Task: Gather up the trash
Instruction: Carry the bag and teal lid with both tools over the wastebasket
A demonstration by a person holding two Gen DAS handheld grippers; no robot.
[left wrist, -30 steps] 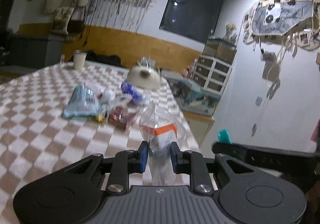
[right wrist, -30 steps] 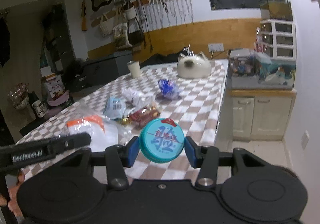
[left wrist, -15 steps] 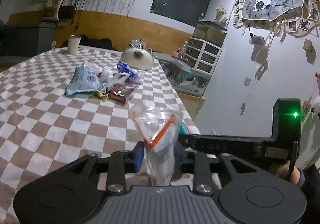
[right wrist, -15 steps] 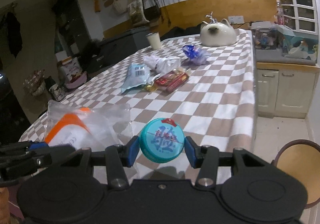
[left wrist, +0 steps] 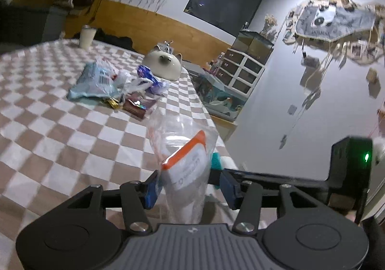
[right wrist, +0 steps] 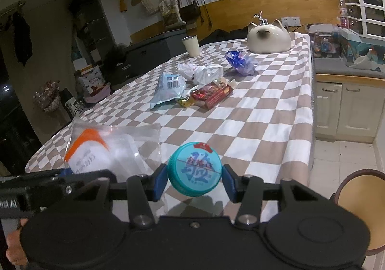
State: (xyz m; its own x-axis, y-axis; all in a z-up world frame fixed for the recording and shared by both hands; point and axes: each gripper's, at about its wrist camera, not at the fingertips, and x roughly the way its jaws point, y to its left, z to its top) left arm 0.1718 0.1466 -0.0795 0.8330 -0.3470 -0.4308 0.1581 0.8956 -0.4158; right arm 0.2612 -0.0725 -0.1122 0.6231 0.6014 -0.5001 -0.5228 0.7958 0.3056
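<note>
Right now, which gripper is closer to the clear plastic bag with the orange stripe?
Left. The left gripper has the clear plastic bag between its opening jaws; the right gripper, beside it, holds a teal lid.

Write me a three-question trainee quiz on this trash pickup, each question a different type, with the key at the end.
1. True or false: the right gripper is shut on a teal round lid.
2. Multiple choice: which thing stands between the left gripper's pads? A) blue wrapper B) clear plastic bag C) paper cup
3. Fill in: the ornament at the far end of the checkered table is shaped like a ____ head.

Key
1. True: both pads press on the lid's sides.
2. B: the clear bag with an orange stripe; the jaws are opening around it.
3. Cat: the cream cat ornament.
</note>
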